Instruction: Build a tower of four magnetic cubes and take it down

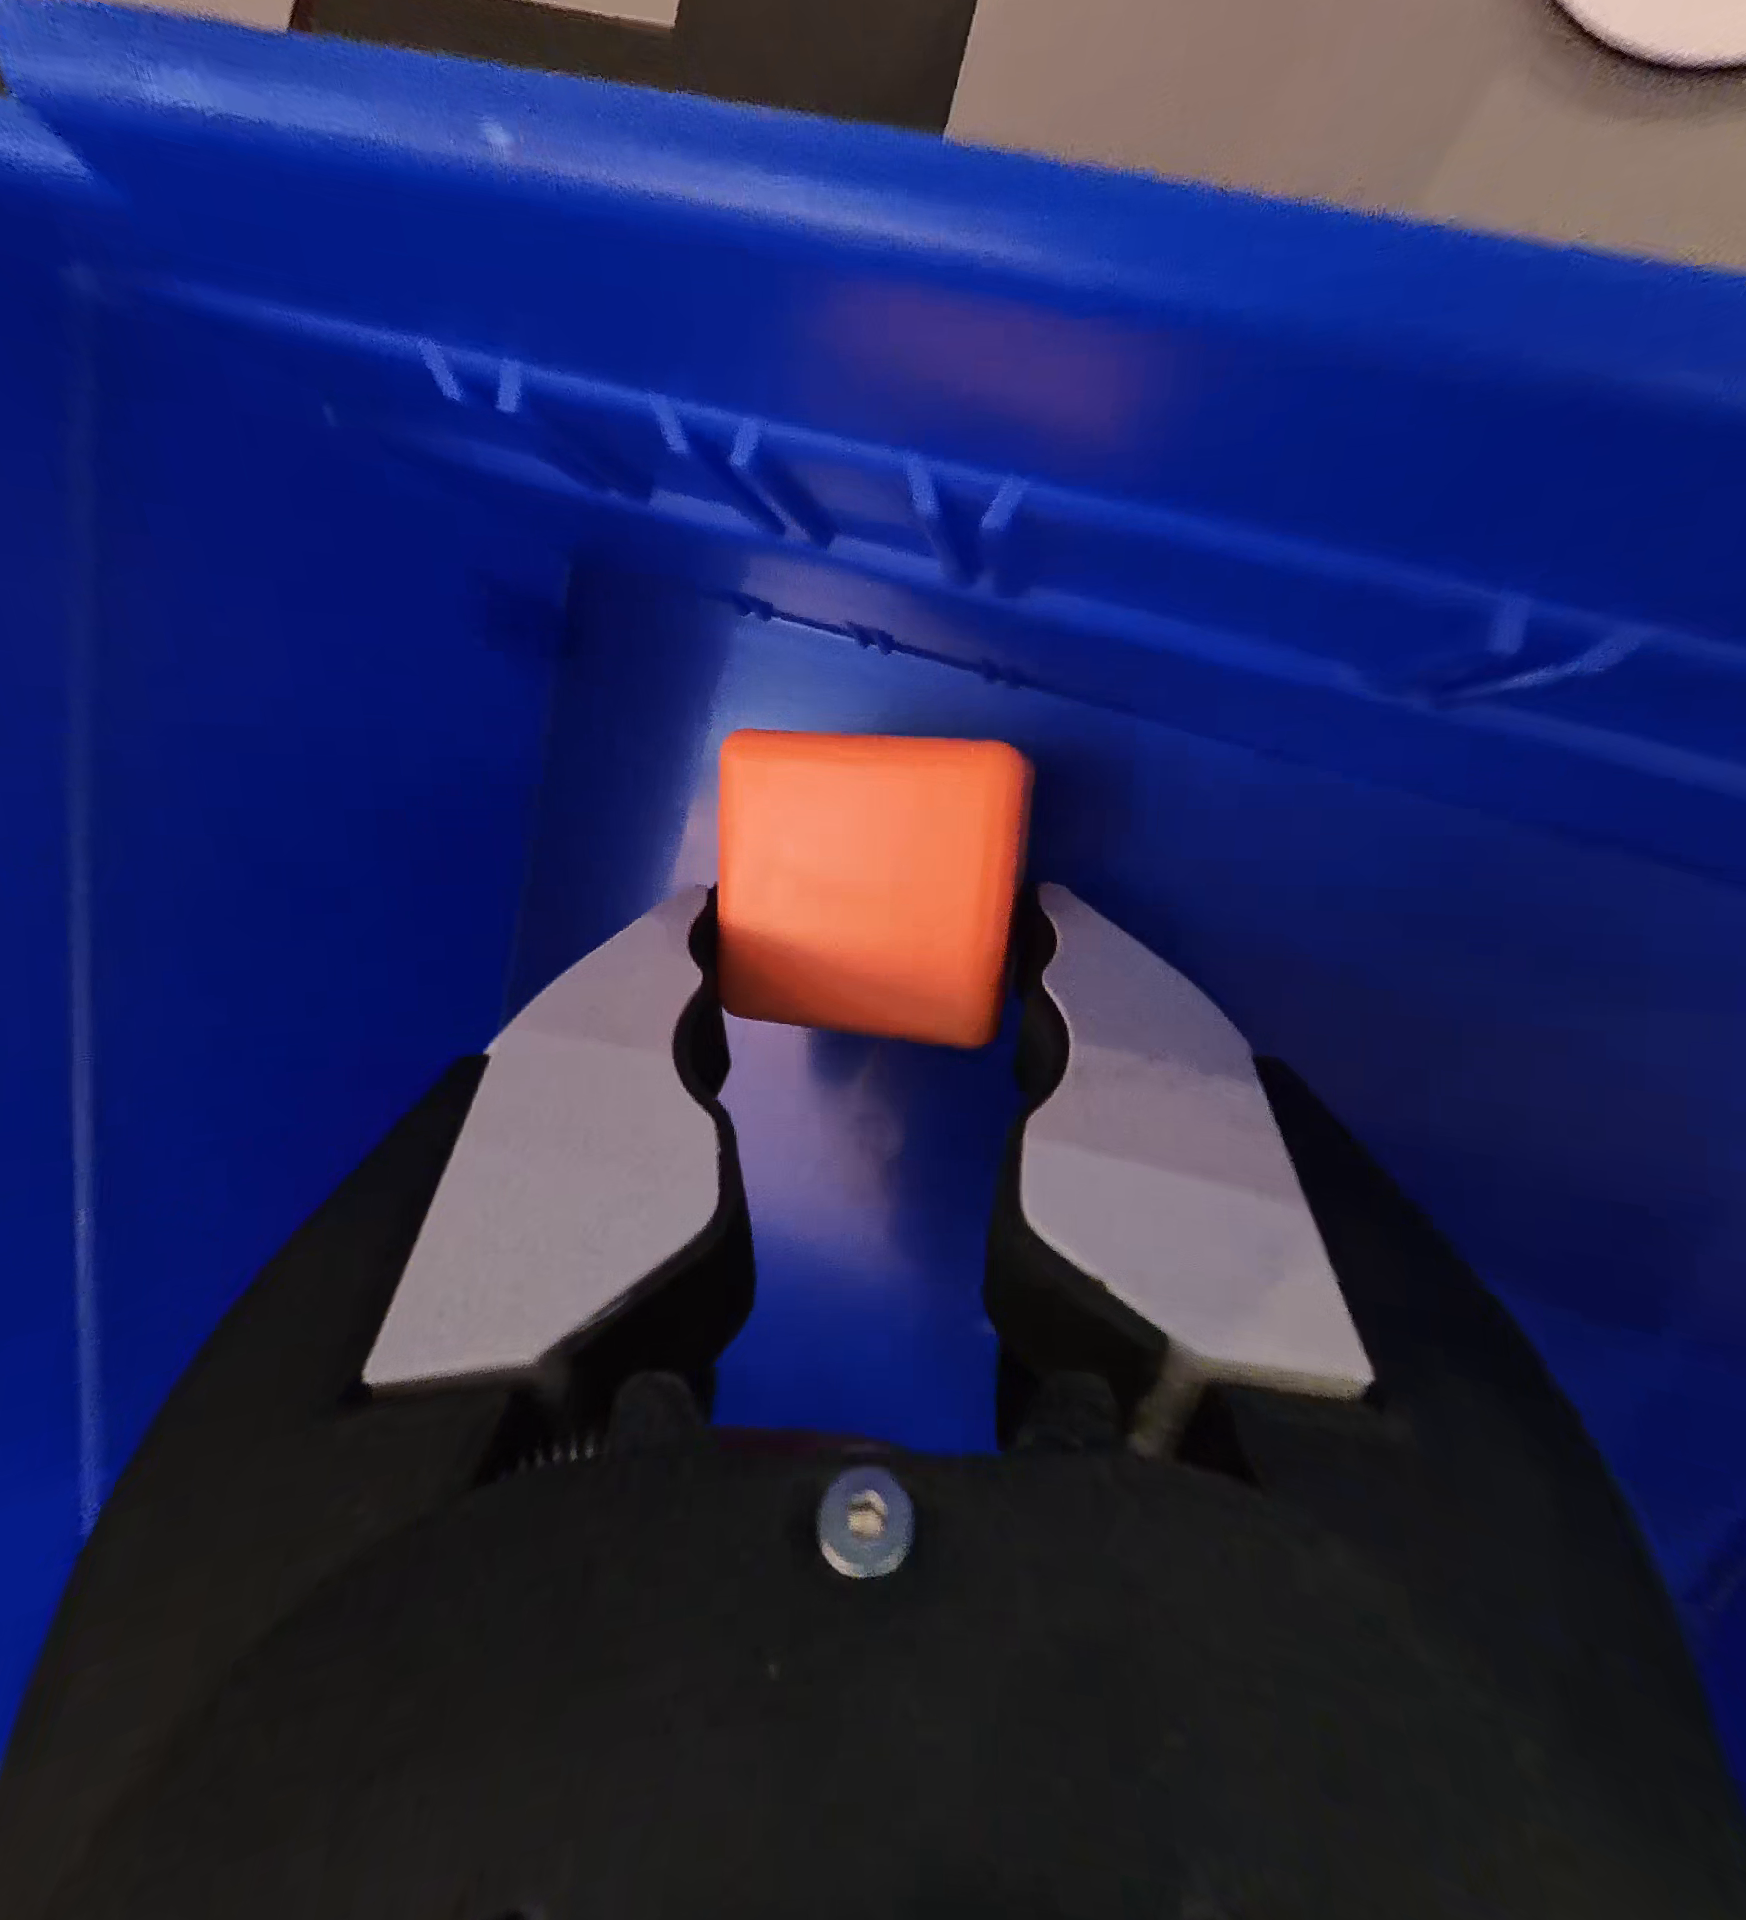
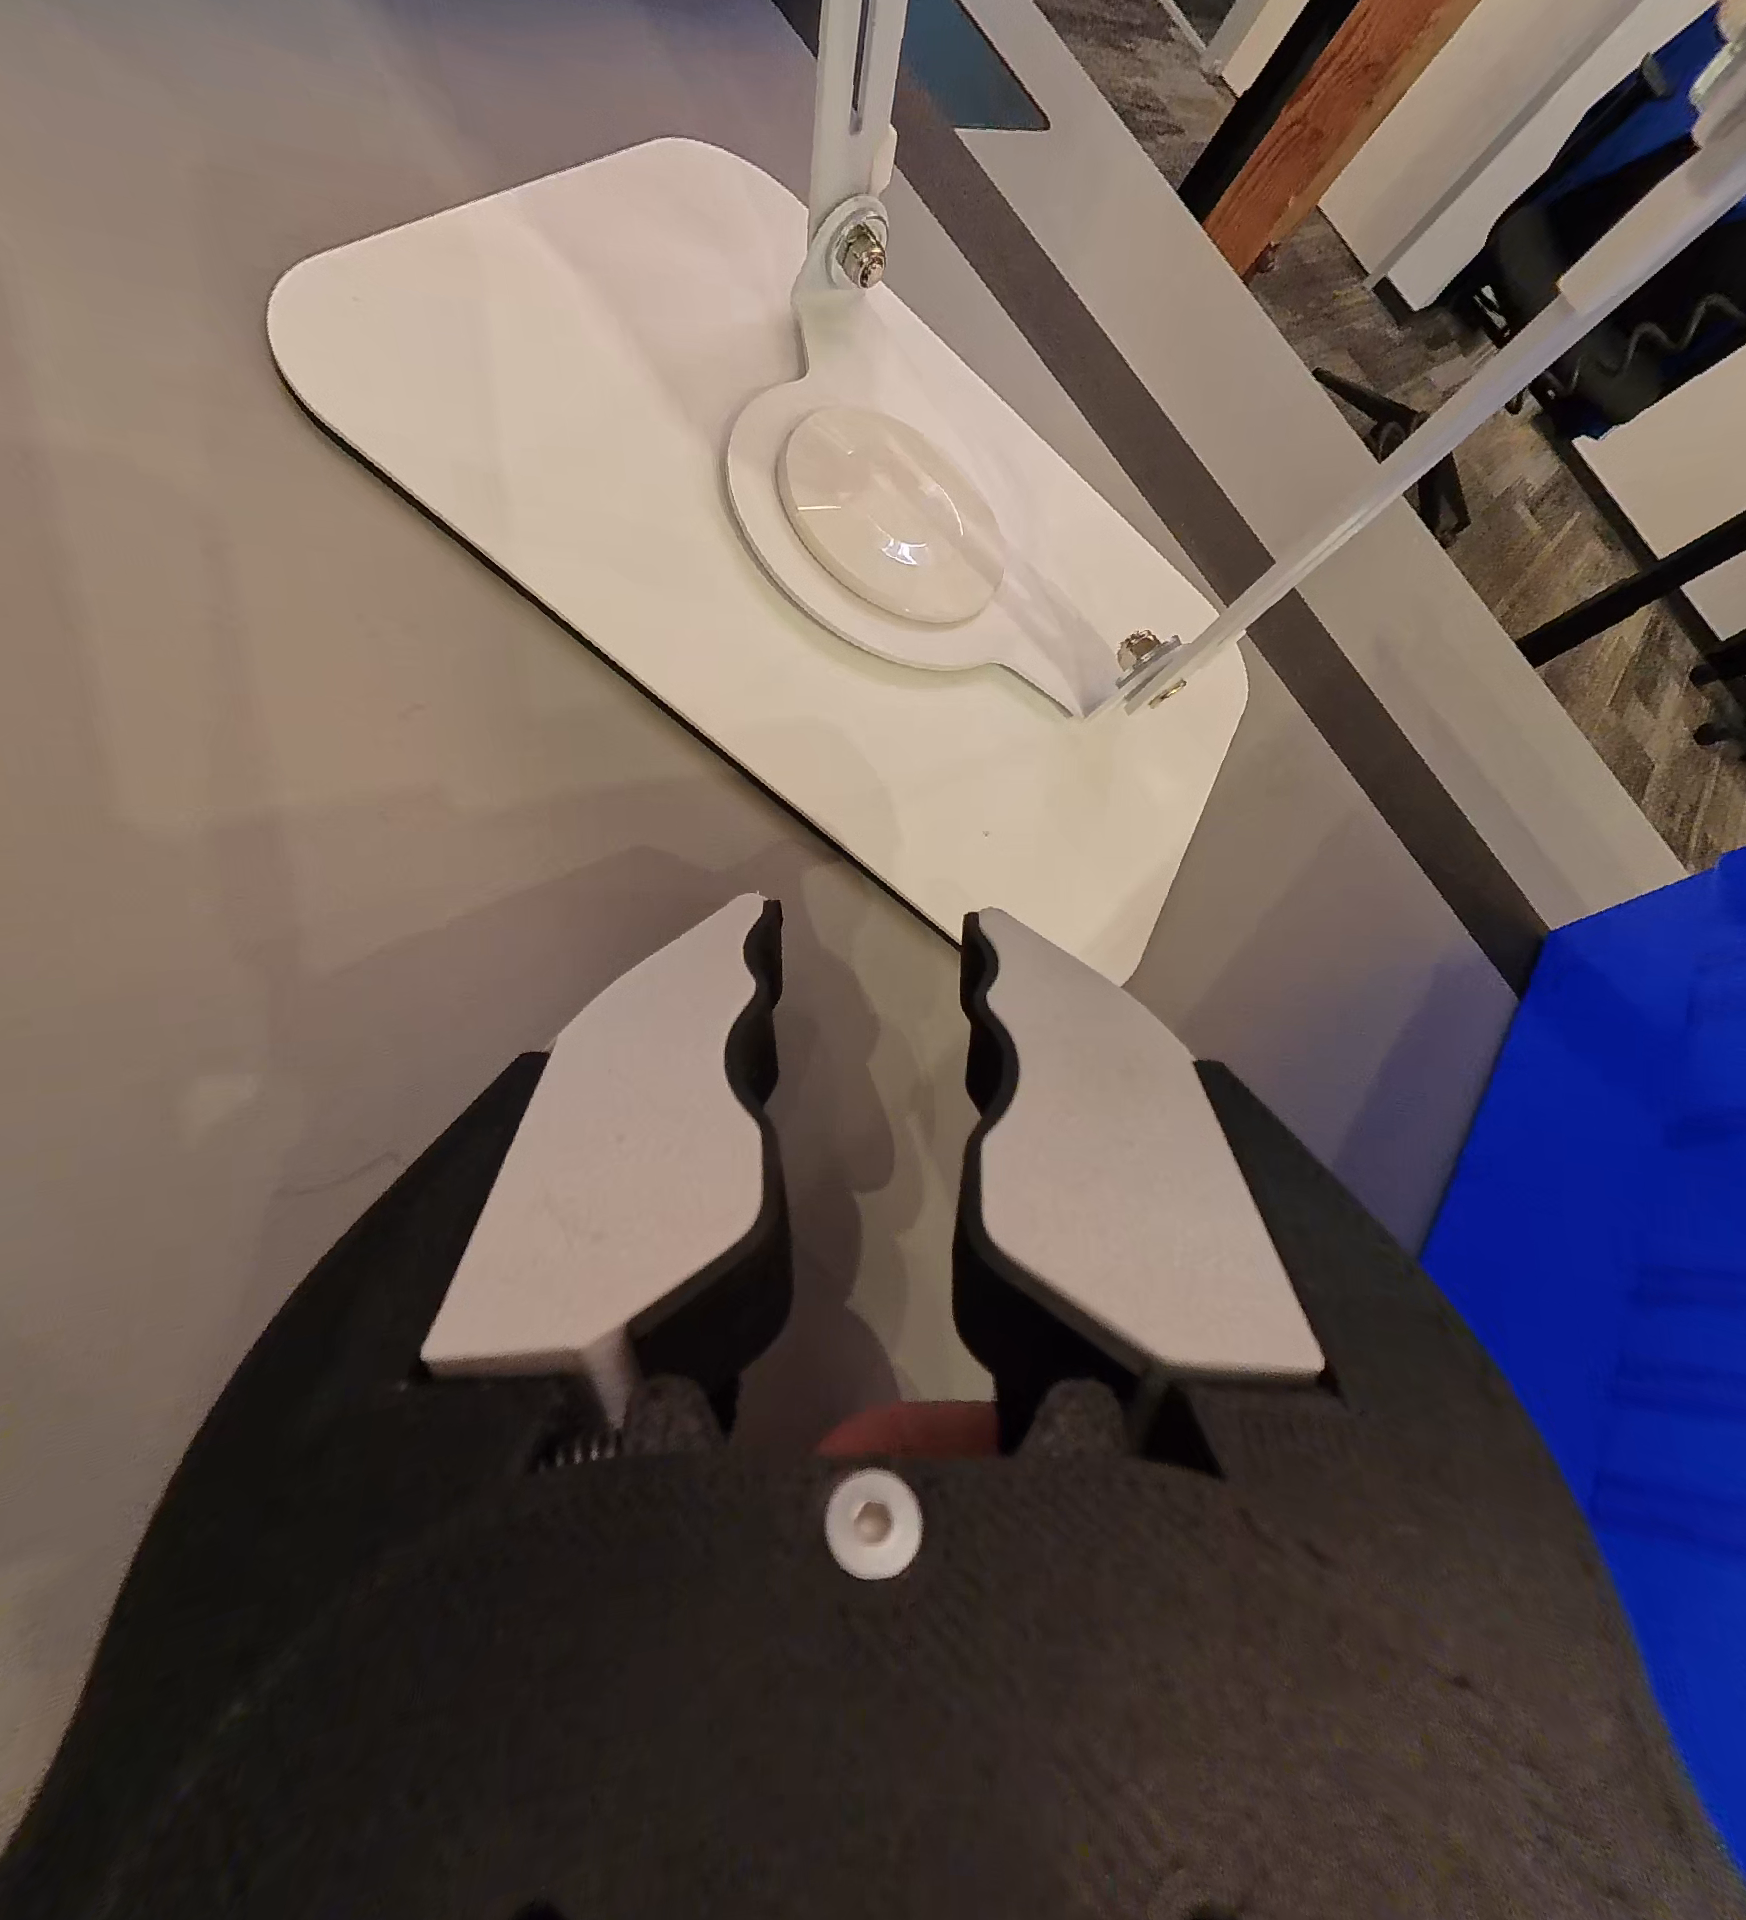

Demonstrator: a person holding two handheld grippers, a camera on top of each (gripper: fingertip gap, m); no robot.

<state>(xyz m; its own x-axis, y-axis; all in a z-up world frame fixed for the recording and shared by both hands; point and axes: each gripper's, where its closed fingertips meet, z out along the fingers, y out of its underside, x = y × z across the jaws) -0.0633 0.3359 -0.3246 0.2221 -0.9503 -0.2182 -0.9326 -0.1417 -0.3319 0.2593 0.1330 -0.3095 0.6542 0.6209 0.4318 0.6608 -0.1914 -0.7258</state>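
**Orange cube pinched inside the blue bin**

The orange cube [image 1: 867, 888] sits pinched between the left tool [image 1: 867, 940] tips, inside the blue bin [image 1: 1264, 499]. No tower shows; whether this cube is leaving or returning is unclear. The right tool [image 2: 867, 971] hangs spread and empty over the grey table [image 2: 173, 727], near a white stand base [image 2: 536, 416].
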